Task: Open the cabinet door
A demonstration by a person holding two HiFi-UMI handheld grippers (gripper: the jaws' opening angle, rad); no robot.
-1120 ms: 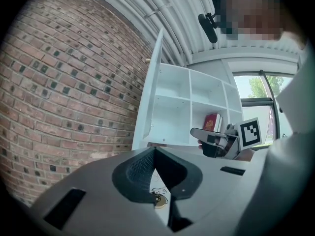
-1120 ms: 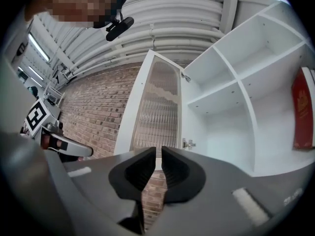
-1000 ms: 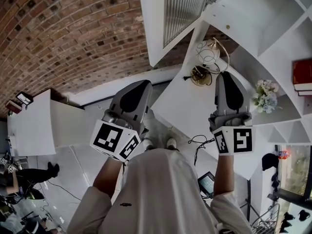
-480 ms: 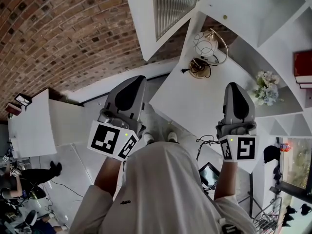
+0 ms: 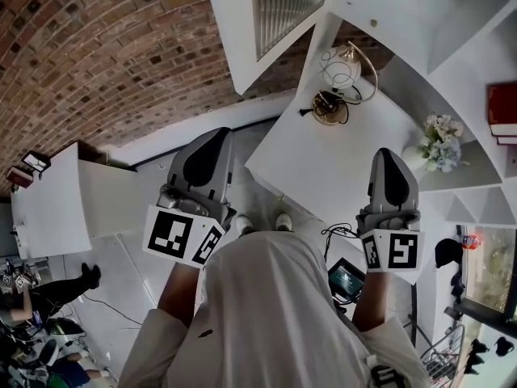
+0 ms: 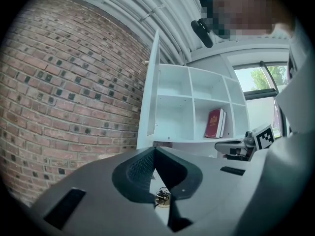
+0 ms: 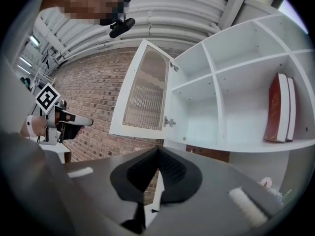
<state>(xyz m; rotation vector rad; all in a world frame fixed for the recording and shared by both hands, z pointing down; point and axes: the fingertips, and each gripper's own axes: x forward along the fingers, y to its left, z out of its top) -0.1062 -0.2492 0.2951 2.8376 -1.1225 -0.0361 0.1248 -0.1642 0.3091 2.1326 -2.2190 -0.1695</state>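
Brick wall (image 5: 97,47) upper left, white counter (image 5: 323,176) centre; the ribbed-glass cabinet door (image 5: 287,6) at top stands open, left gripper (image 6: 154,150) and right gripper (image 7: 157,150) closed on nothing.

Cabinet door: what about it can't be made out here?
- Left gripper view: the door is edge-on, its faces hidden.
- Head view: the frame's top edge cuts it off.
- Right gripper view: its outer side faces away.
- Red books: print too small.

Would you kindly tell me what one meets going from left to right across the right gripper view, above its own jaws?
left gripper → open cabinet door → white shelves → red books
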